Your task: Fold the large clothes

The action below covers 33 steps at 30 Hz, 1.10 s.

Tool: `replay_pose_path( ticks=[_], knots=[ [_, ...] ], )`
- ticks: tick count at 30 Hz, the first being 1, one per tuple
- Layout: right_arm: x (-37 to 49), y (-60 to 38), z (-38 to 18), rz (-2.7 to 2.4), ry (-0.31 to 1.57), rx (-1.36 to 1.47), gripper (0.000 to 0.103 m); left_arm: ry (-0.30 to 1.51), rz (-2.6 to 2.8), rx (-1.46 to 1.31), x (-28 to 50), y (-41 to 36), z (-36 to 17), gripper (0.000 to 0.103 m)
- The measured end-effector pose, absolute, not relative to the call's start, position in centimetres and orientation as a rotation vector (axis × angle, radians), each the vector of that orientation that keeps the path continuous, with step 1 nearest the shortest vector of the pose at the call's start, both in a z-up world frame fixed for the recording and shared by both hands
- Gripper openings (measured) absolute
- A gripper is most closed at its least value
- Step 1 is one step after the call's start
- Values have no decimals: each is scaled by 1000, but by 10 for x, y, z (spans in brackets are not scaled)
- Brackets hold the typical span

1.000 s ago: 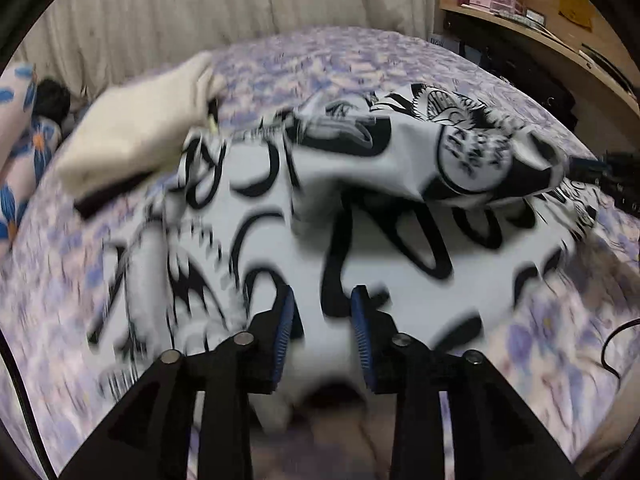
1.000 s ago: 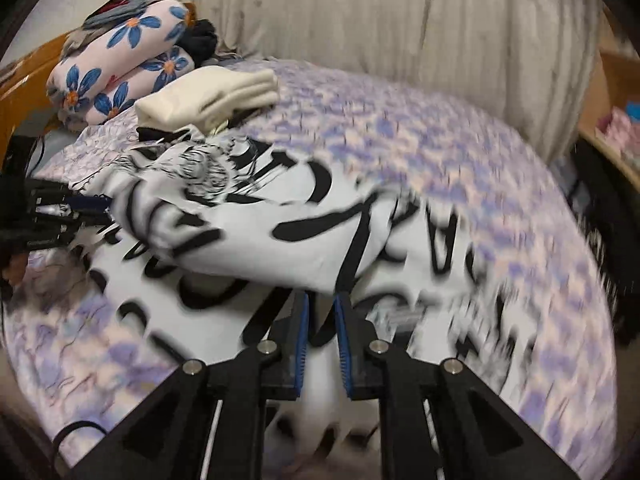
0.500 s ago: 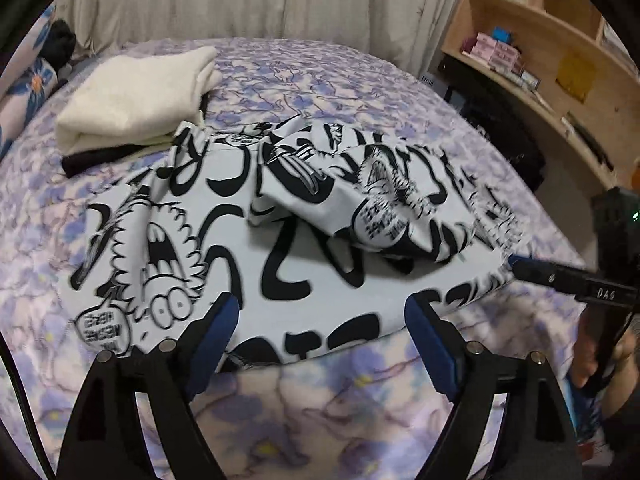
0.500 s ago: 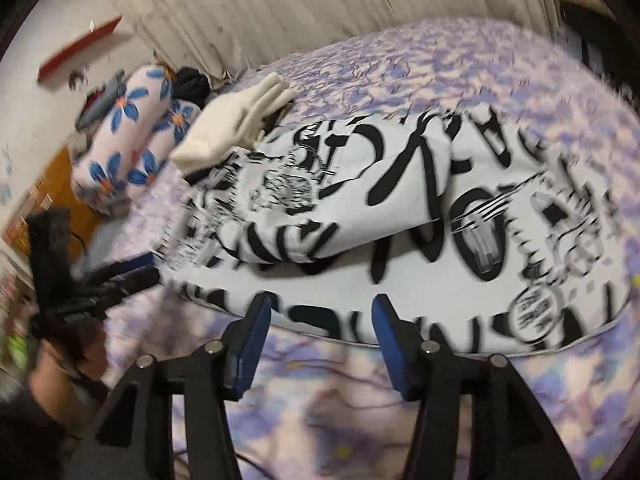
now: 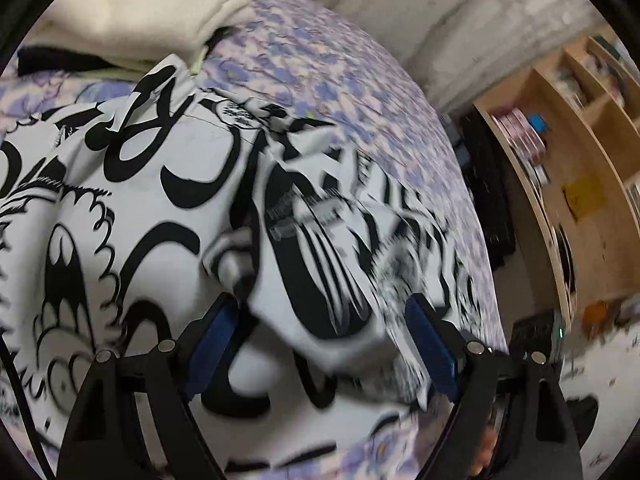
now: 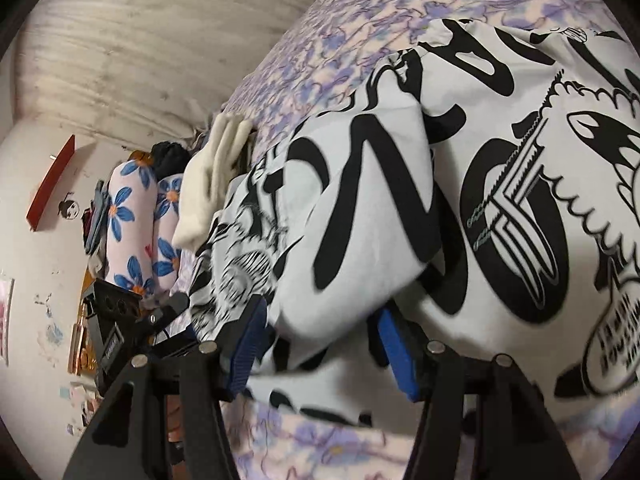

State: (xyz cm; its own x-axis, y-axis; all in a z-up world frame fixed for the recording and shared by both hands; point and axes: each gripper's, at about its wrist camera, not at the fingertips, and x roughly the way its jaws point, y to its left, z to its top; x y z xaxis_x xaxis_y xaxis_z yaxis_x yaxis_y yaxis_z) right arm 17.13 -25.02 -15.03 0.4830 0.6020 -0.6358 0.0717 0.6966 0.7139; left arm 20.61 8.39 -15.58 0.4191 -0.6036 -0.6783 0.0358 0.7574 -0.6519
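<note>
My left gripper [image 5: 320,344] stands open astride a raised fold of the black-and-white printed garment [image 5: 132,208], which lies on the floral bedspread [image 5: 320,68]. My right gripper [image 6: 316,350] likewise stands open around another fold.

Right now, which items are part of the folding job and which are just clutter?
In the job:
- black-and-white printed garment, spread on the bed
- left hand-held gripper, open over a raised fold
- right hand-held gripper, open over a fold

Lying about:
- cream folded garment
- floral pillows
- wooden shelves
</note>
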Motion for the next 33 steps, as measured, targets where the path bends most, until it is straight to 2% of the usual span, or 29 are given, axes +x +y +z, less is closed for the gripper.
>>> replay_pose_path(
  ticks=[1, 2, 3, 4, 6, 10, 17, 22, 23, 24, 25, 26, 27, 29, 33],
  knots=[
    [173, -249, -150, 357, 1027, 735, 50, 1079, -421, -624, 210, 84, -159, 76],
    [175, -246, -147, 349, 1018, 697, 39, 1087, -411, -637, 215, 82, -162, 46],
    [177, -244, -143, 359, 1011, 664, 22, 1098, -413, -643, 218, 81, -165, 14],
    [177, -243, -137, 371, 992, 644, 14, 1111, -405, -644, 221, 80, -166, 6],
    [171, -246, -122, 408, 925, 632, 7, 1050, -349, -611, 215, 78, -157, 4],
    [149, -263, -102, 430, 835, 620, 6, 939, -363, -485, 182, 62, -133, 4],
    [120, -269, -169, 292, 1043, 549, 5, 1029, -298, -297, 141, 28, -186, 4],
    [120, -261, -159, 252, 1021, 478, 6, 1029, -283, -245, 144, 22, -181, 11],
    [118, -257, -157, 242, 1023, 459, 6, 1033, -275, -231, 145, 20, -179, 19],
    [119, -255, -155, 227, 1031, 441, 7, 1036, -265, -210, 143, 19, -176, 30],
    [119, -253, -152, 210, 1042, 431, 11, 1036, -252, -185, 141, 19, -174, 37],
    [119, -255, -151, 190, 1049, 424, 13, 1030, -231, -160, 137, 20, -170, 53],
    [118, -256, -147, 163, 1050, 421, 20, 1019, -215, -146, 134, 22, -165, 60],
    [113, -260, -133, 116, 1019, 420, 27, 971, -175, -118, 123, 26, -153, 61],
    [107, -250, -106, 64, 921, 310, 29, 880, -137, -93, 110, 36, -130, 61]
  ],
)
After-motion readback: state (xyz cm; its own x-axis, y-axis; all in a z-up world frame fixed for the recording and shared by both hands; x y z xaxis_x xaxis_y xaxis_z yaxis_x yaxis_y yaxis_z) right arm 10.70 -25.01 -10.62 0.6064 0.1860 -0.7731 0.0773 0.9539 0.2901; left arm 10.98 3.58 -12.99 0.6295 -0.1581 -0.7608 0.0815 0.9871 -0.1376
